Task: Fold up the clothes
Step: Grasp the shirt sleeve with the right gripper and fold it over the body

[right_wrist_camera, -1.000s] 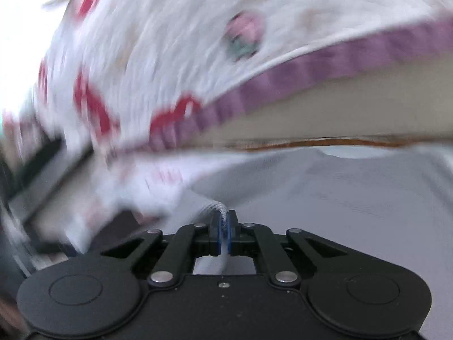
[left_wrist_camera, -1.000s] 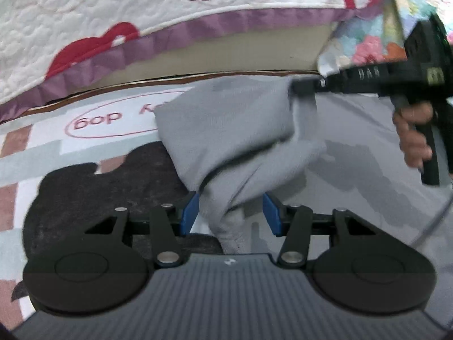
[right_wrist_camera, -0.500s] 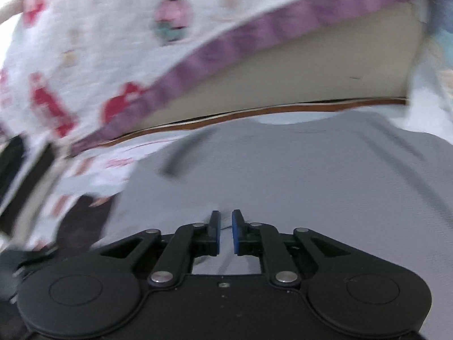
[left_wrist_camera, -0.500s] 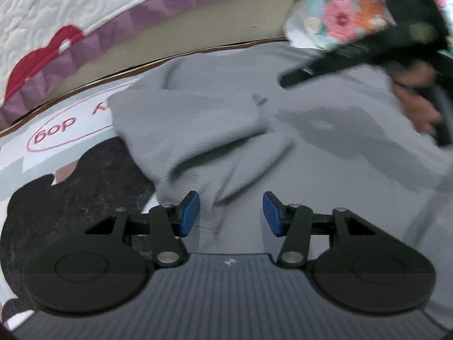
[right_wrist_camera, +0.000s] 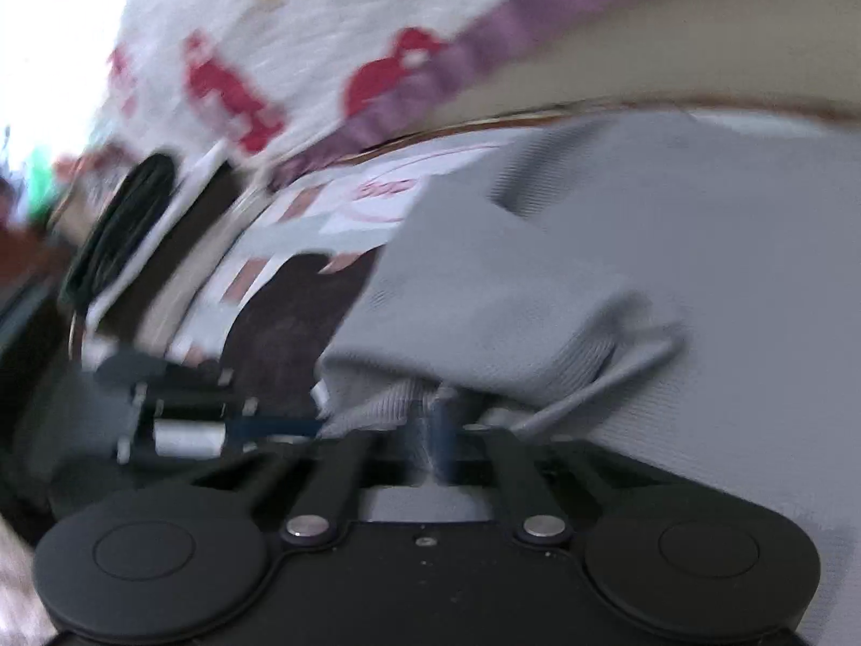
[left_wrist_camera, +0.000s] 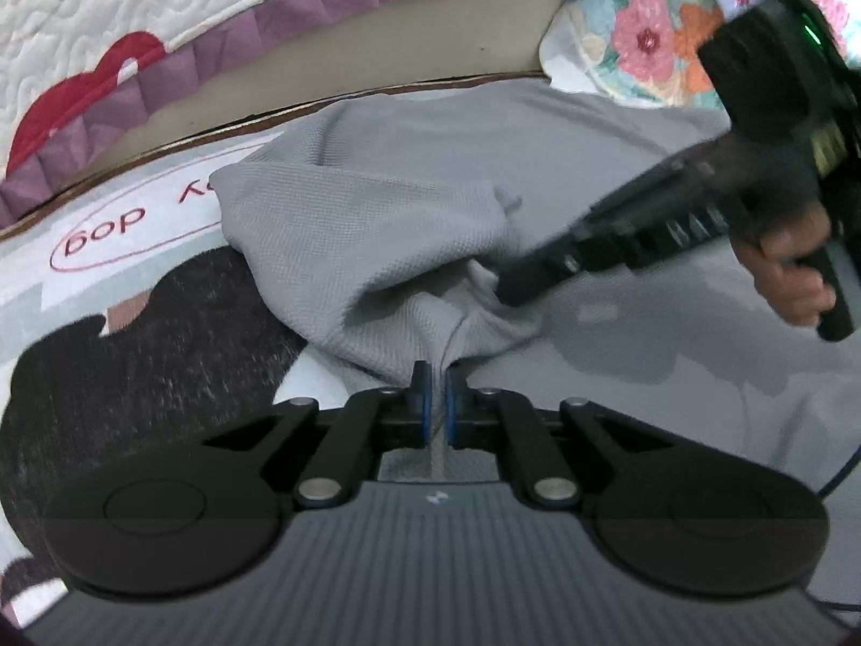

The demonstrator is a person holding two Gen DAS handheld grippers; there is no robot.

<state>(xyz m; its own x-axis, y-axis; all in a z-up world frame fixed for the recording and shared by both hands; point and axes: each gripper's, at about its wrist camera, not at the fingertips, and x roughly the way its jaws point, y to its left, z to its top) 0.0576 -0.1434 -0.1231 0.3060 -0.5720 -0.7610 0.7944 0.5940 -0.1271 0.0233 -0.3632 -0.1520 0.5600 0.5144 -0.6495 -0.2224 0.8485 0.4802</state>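
Garment (left_wrist_camera: 376, 226) pinched in left hand-held gripper (left_wrist_camera: 436, 382)

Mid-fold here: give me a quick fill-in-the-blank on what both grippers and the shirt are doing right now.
1. The left gripper is shut on the ____ garment.
2. The right gripper is ____ on a fold of the same cloth.
3. The garment lies on a mat printed with a dark ____ shape and the word "dog".
4. A ____ frill edges the quilt behind.

Missing words: grey; shut; dog; purple

Both wrist views sit low and close, sharing the grey garment (left_wrist_camera: 376, 226).
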